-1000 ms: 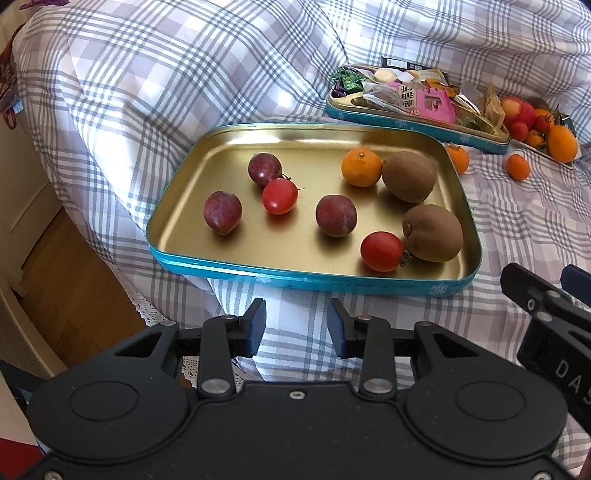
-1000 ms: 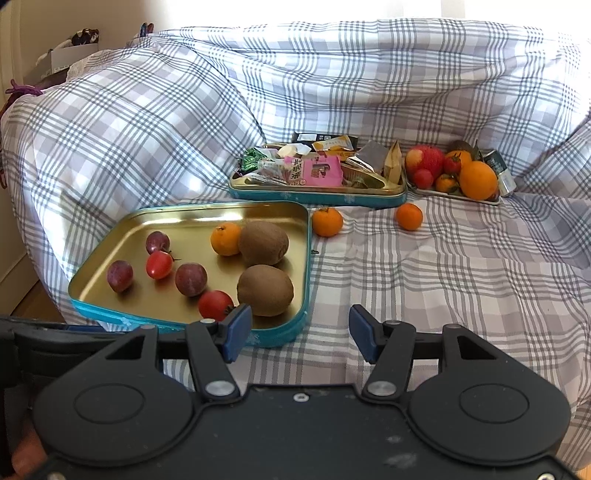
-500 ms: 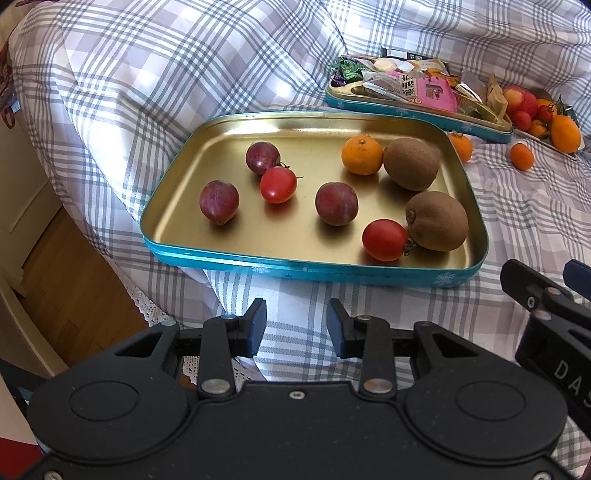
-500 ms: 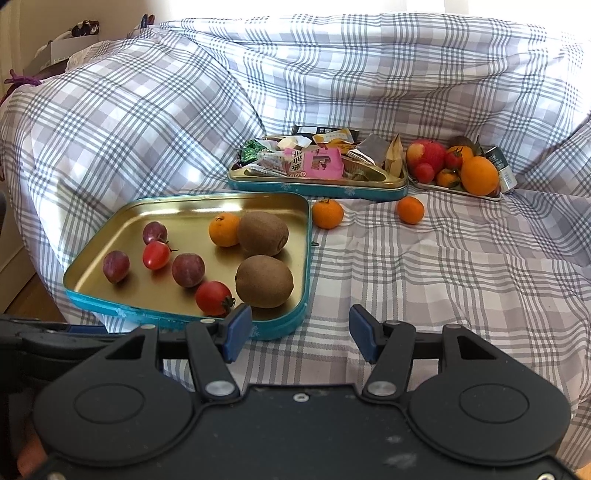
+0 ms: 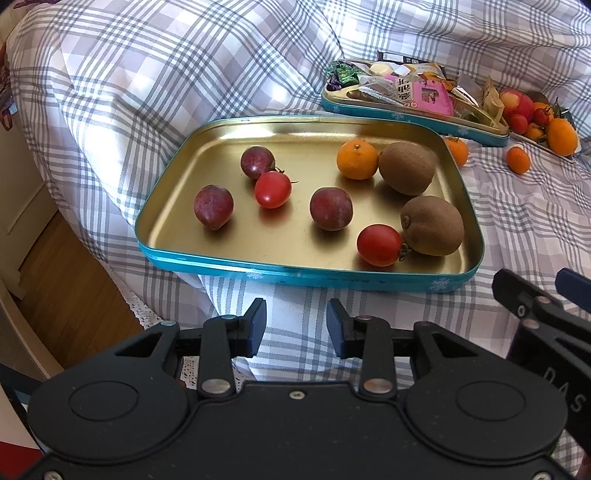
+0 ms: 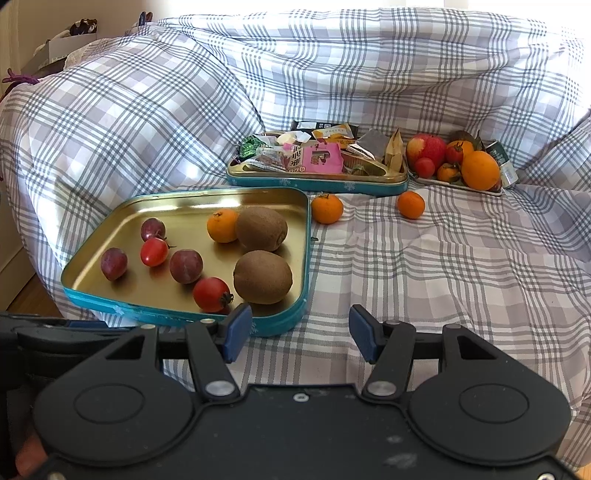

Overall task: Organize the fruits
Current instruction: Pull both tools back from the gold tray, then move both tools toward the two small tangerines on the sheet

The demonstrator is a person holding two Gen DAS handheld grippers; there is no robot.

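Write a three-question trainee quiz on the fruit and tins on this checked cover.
1. How many brown fuzzy kiwis lie in the near gold-lined teal tin tray?
2. True or false: the left gripper holds a red cherry tomato.
3. Where are the two loose small orange mandarins? A) on the checked cover B) in the far snack-filled teal tin

Key: 1. two; 2. false, it is open and empty; 3. A

Plaid-covered sofa (image 6: 369, 74) fills view; wood floor (image 5: 66, 295) at 8 o'clock; bright window light (image 6: 295, 3) from 12 o'clock.
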